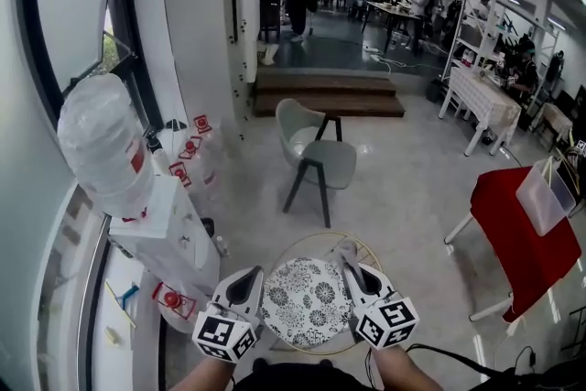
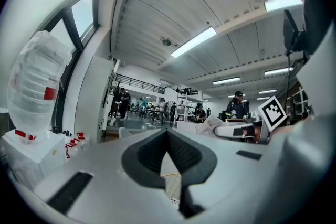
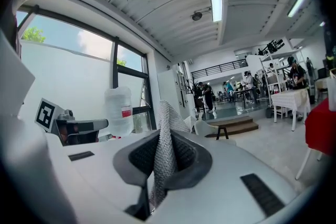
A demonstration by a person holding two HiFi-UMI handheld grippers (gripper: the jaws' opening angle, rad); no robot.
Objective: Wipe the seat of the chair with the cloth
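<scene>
The chair seat (image 1: 307, 298) is round, with a black-and-white patterned cushion inside a gold wire rim (image 1: 275, 254); it lies just below me at the bottom centre of the head view. My left gripper (image 1: 245, 279) hovers over the seat's left edge, jaws together with nothing between them (image 2: 168, 135). Over the seat's right edge is my right gripper (image 1: 350, 263), shut on a grey knitted cloth (image 3: 164, 155). The cloth sticks up past the fingertips and hangs down behind them. A small part of the cloth (image 1: 344, 248) shows at the tip in the head view.
A water dispenser with a wrapped bottle (image 1: 105, 142) stands close on the left by the window. A grey-green chair (image 1: 316, 151) stands ahead, with wooden steps (image 1: 325, 92) beyond it. A red-draped table (image 1: 522, 233) is at the right. People and tables fill the far room.
</scene>
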